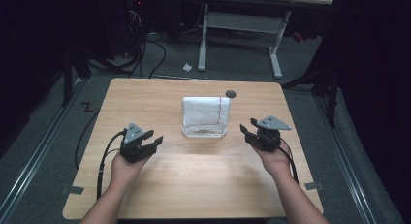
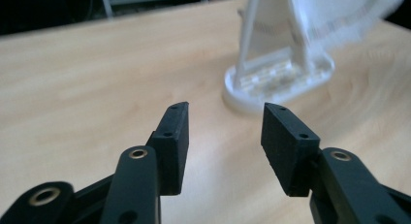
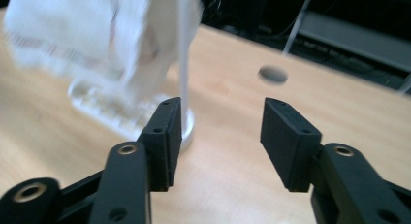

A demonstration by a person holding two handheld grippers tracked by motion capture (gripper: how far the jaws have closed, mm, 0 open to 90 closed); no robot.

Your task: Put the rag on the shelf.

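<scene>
A white cloth (image 1: 205, 111) is draping over a clear plastic stand (image 1: 204, 132) at the tabletop's (image 1: 145, 103) centre. Both released, empty, the left gripper (image 1: 154, 140) is sitting at eight o'clock, the right gripper (image 1: 248, 128) at four. The cloth looks soft, light; pinching its top edge seems best.

— Do we find any writing on the table (image 1: 145, 95), a label, a brand, a number?

— We read none. The cloth (image 1: 205, 111) on its stand (image 1: 204, 132) carries a thin red line, but we cannot make letters of it.

— And the grippers?

— We see no marks or numbers on their black jaws in either gripper view. Nothing legible anywhere.
</scene>
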